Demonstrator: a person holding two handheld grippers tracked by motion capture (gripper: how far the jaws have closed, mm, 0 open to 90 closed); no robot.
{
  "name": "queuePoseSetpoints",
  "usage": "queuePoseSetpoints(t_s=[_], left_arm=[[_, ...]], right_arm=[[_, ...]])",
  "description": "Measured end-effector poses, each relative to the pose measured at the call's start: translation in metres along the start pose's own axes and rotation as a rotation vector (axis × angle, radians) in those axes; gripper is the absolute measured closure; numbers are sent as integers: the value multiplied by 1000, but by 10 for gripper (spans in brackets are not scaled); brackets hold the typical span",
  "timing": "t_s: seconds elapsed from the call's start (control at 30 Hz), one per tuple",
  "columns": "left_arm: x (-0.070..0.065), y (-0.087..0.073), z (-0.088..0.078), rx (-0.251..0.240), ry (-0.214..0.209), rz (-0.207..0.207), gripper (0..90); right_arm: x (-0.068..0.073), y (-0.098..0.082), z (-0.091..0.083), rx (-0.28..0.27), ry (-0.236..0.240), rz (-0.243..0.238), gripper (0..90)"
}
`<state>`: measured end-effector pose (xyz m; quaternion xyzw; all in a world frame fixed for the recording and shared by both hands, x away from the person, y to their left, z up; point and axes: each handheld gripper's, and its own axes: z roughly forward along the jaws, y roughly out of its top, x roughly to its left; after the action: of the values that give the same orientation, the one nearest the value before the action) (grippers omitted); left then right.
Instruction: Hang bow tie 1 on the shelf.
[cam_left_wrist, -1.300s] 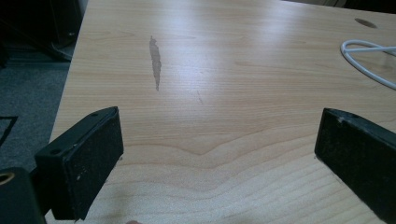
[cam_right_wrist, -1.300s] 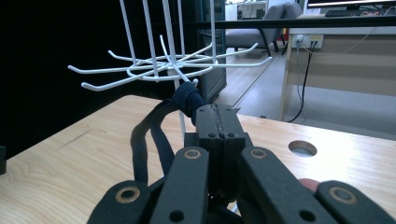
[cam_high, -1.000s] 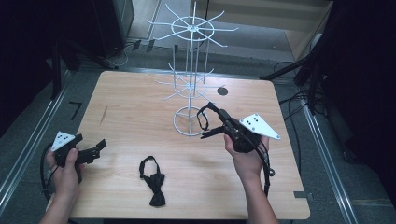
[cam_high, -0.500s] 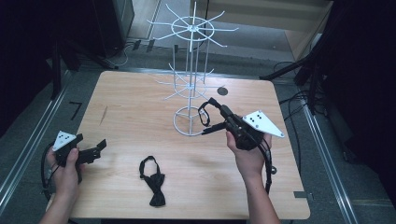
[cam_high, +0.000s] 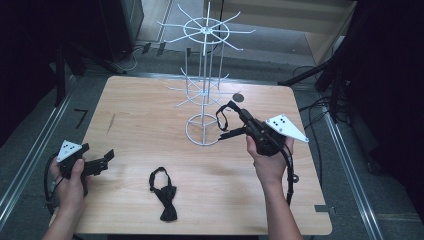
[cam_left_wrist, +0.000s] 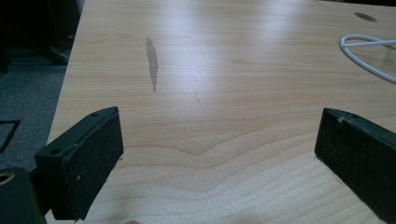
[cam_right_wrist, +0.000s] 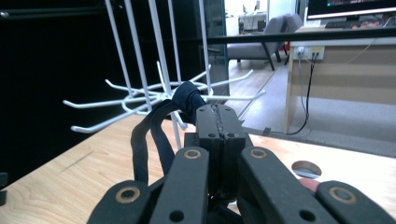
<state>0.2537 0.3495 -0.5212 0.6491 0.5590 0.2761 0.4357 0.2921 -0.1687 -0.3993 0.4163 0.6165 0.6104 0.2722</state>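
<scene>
My right gripper (cam_high: 235, 111) (cam_right_wrist: 218, 110) is held up in the air next to the white wire rack (cam_high: 204, 85), shut on a black bow tie (cam_high: 221, 119) (cam_right_wrist: 186, 99) whose strap loop dangles below the jaws. The rack's lower hooks (cam_right_wrist: 154, 97) stand just behind the tie. A second black bow tie (cam_high: 163, 193) lies flat on the wooden table (cam_high: 150, 110) near the front. At the table's left edge my left gripper (cam_high: 107, 157) (cam_left_wrist: 219, 154) rests low and open, with bare wood between its pads.
The rack's white base ring (cam_high: 202, 131) (cam_left_wrist: 369, 49) sits on the table's middle back. A round cable hole (cam_high: 238, 96) (cam_right_wrist: 306, 169) is behind it. Dark floor, cables and stand legs surround the table; a grey streak (cam_left_wrist: 152, 63) marks the wood.
My right gripper has lifted a little and moved nearer the rack's lower hooks, carrying the bow tie. The left gripper and the tie on the table have stayed put.
</scene>
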Motion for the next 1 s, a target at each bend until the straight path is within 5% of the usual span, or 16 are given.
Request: queuePoseSetpoints(t_s=[0.9, 1.0], left_arm=[[0, 0, -1, 5, -5, -3, 16], [0, 0, 0, 7, -8, -4, 16]], right_arm=[[-2, -42, 40, 50, -22, 58, 900], [-2, -44, 37, 55, -16, 53, 815]])
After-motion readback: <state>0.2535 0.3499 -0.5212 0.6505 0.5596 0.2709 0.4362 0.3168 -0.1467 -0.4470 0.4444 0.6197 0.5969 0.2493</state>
